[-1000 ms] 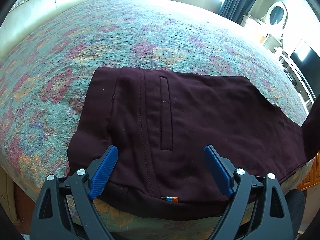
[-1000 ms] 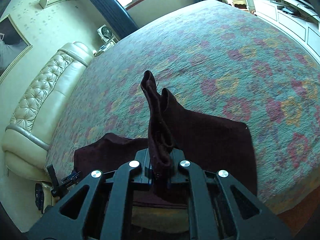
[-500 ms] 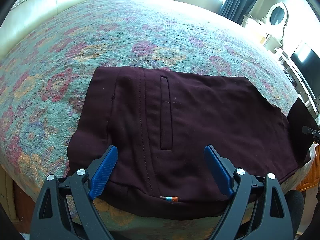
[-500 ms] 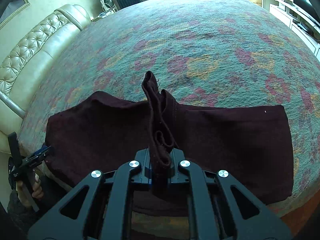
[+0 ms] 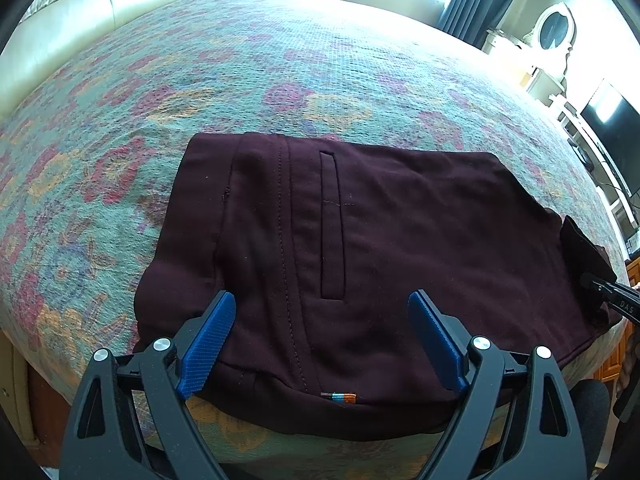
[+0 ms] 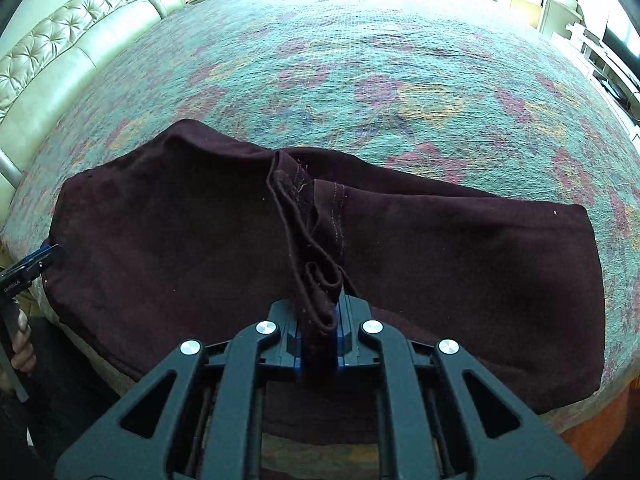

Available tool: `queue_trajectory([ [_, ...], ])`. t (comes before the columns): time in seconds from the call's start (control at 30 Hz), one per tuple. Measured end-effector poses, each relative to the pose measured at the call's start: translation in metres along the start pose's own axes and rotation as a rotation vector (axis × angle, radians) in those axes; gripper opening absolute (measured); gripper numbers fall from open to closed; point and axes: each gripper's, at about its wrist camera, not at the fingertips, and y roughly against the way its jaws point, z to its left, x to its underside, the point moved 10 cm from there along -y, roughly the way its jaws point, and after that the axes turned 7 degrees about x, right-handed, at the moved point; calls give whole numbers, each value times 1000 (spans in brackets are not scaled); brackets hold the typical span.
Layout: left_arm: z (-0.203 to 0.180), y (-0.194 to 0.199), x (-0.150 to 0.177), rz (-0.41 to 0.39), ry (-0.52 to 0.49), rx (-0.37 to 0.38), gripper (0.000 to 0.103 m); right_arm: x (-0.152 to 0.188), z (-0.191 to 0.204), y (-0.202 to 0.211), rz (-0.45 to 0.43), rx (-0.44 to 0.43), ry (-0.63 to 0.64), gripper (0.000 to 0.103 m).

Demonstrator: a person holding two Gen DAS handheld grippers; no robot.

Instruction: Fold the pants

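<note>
Dark maroon pants [image 5: 380, 248] lie on the floral bedspread near the bed's front edge, waistband and welt pocket towards my left gripper [image 5: 320, 340]. That gripper is open and empty, its blue fingers [image 5: 208, 336] hovering over the waistband end. My right gripper [image 6: 318, 332] is shut on a bunched hem of the pants [image 6: 312, 248] and holds it low over the rest of the cloth [image 6: 460, 280]. The right gripper's tip with the held hem shows at the far right of the left wrist view [image 5: 600, 284].
The bed [image 5: 280, 60] carries a green, pink and orange floral cover. A cream tufted headboard [image 6: 60, 52] runs along the left. White furniture and a TV [image 5: 612, 124] stand to the right. The left gripper shows at the left edge of the right wrist view [image 6: 28, 268].
My right gripper has carried the held hem down and towards the waistband end, so the cloth now lies closer over the pants. The left gripper has stayed still and open.
</note>
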Motion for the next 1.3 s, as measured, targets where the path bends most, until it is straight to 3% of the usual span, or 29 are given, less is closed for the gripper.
queue_trajectory([
  [0.4,-1,0,1,0,-5,-3,87,8,17,-5,1,-14,6,28],
  [0.87,-1,-1,2,1,-7,-3,87,13,48,0,13,-88,31,31],
  [1.1,-1,-1,2,0,-9,-3,87,15,57,9,13,-120,42,37],
  [1.3,-1,-2,2,-3,-27,-11,87,9,58,43,-17,-256,47,38],
])
